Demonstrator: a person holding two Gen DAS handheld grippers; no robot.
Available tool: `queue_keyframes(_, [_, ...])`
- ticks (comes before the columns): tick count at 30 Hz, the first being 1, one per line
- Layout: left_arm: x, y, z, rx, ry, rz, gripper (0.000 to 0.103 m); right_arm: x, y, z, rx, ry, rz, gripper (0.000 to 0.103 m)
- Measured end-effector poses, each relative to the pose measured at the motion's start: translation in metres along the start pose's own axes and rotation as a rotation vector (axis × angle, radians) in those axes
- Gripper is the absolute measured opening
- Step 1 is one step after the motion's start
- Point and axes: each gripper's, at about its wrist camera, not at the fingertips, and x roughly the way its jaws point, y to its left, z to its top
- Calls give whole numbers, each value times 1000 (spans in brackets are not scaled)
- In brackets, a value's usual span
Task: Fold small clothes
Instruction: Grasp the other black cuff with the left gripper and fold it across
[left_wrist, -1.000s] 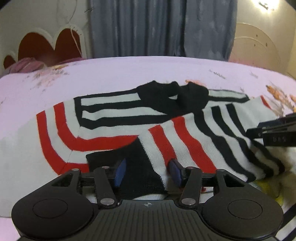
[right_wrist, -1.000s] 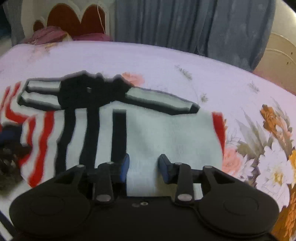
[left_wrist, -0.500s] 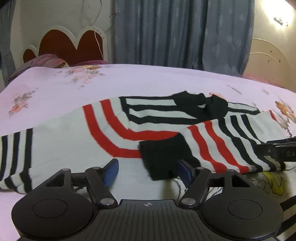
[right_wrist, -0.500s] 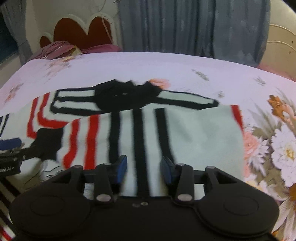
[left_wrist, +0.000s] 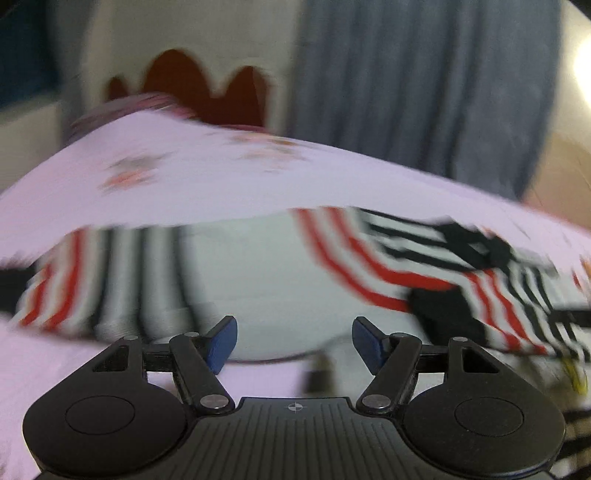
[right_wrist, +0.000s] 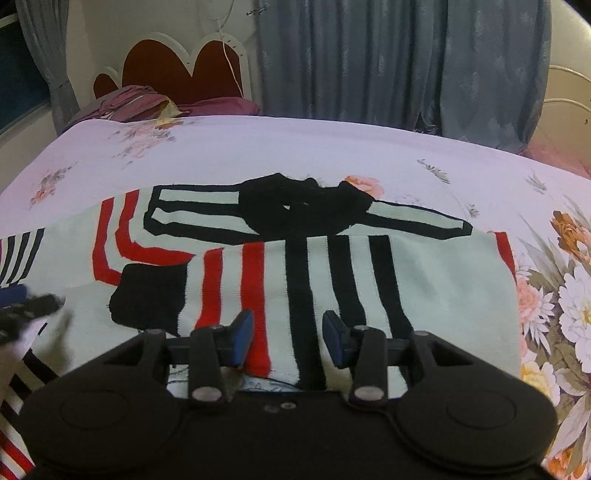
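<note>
A white sweater (right_wrist: 424, 280) with red and black stripes lies flat on the bed, black collar (right_wrist: 295, 206) at the far side. One sleeve is folded across the body, and its black cuff (right_wrist: 147, 295) rests on the chest. My right gripper (right_wrist: 288, 332) hovers open over that folded sleeve, pinching nothing. In the blurred left wrist view, my left gripper (left_wrist: 293, 338) stands wide open and empty over the white body of the sweater (left_wrist: 266, 280). The other striped sleeve (left_wrist: 92, 284) stretches out to its left, and the cuff (left_wrist: 443, 314) lies to its right.
The bed has a pale pink floral sheet (right_wrist: 258, 147). Purple pillows (right_wrist: 147, 103) and a red scalloped headboard (right_wrist: 184, 70) are at the far left. Grey curtains (right_wrist: 388, 66) hang behind, and a cream frame (right_wrist: 569, 92) stands at the right.
My left gripper let go of the black cuff, opened wider and swung left toward the outstretched sleeve. My right gripper drew back a little over the folded sleeve.
</note>
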Motion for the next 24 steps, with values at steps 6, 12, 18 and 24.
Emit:
queue_keyframes(6, [-25,141,-17,-438,-67,105,59,0,-4,1,26,1,-40,39])
queue_keyframes(12, [-5,219,-24,-751,-91,35,50,0,-2,1,34,5,-73,40])
queue_keyframes(18, [23,240,-19,-842,-93,-19,5,-5,-20,5,108,-2,-112,40])
queue_keyframes(24, [24,204,4,-740,-142,-114,5,-17,-38,-2,149,-18,-142,40])
